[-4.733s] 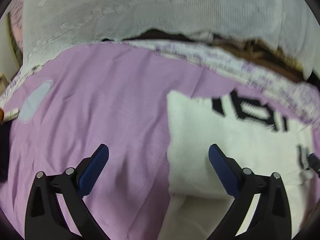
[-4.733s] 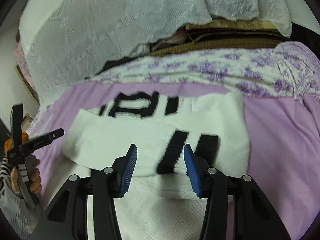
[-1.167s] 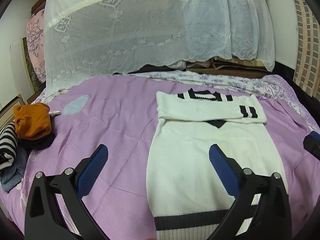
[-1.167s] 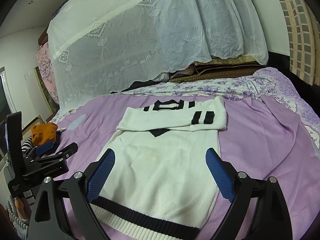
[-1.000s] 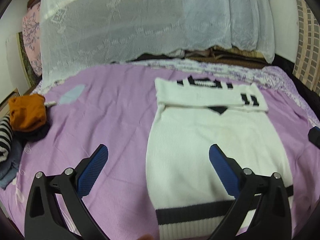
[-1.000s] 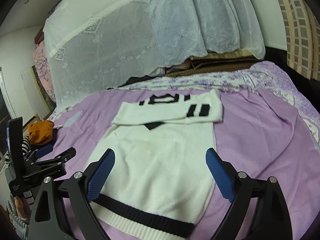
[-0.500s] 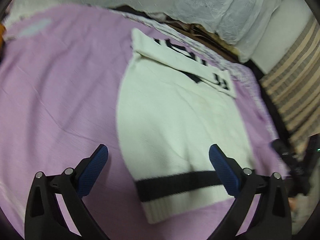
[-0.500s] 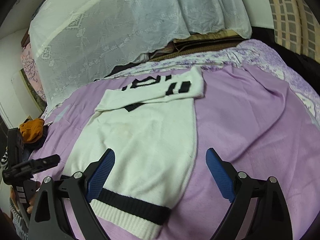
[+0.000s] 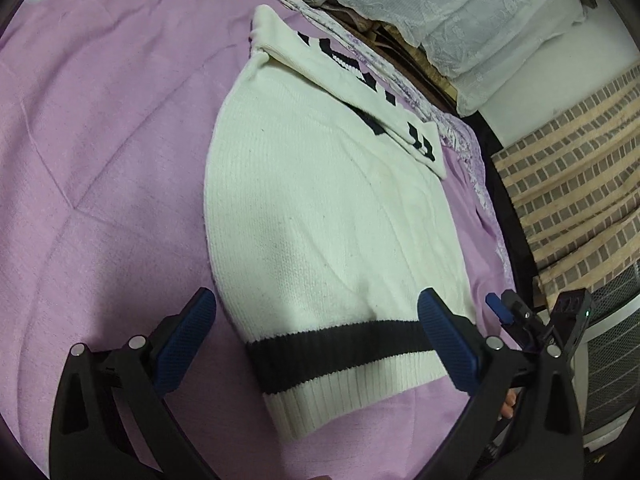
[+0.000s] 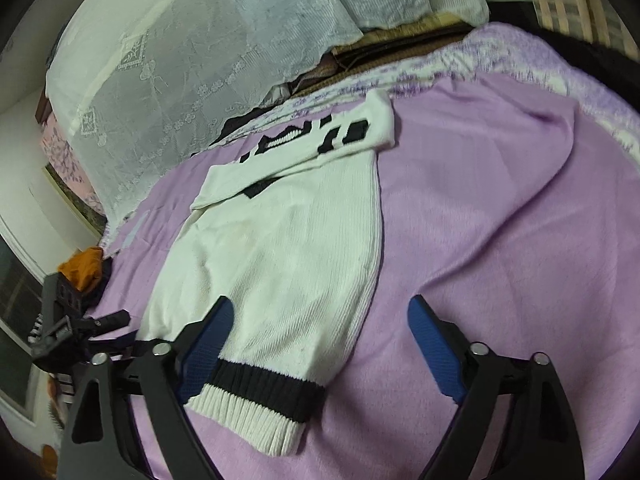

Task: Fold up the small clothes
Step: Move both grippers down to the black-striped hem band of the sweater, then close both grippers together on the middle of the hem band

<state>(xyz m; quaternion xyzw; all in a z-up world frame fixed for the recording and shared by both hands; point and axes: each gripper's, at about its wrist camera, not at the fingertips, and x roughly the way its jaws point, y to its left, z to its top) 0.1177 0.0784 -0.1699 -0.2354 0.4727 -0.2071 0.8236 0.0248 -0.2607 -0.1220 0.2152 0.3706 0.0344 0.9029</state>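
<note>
A cream knitted sweater with a black band above its ribbed hem [image 9: 320,220] lies flat on a bed covered by a lilac-purple blanket [image 9: 100,140]. Its sleeves, marked with black stripes, are folded across the upper chest at the far end. The hem end lies nearest both cameras.

The left gripper [image 9: 316,344] hovers over the hem's left portion. Its blue-padded fingers [image 9: 188,332] stand wide apart; the black band shows between them, but no pad presses on the fabric.

The right gripper [image 10: 320,344] hovers over the hem's right corner. Its fingers [image 10: 208,336] are spread wide and are closing at this moment. The left pad overlaps the sweater near the black band; the right pad is over bare blanket. No grip on the fabric is evident.

Each gripper appears at the edge of the other's view.

A white lace cloth [image 10: 200,60] drapes over stacked bedding behind the bed. An orange garment on a small heap of clothes [image 10: 82,266] lies at the bed's left side, well apart from the sweater.
</note>
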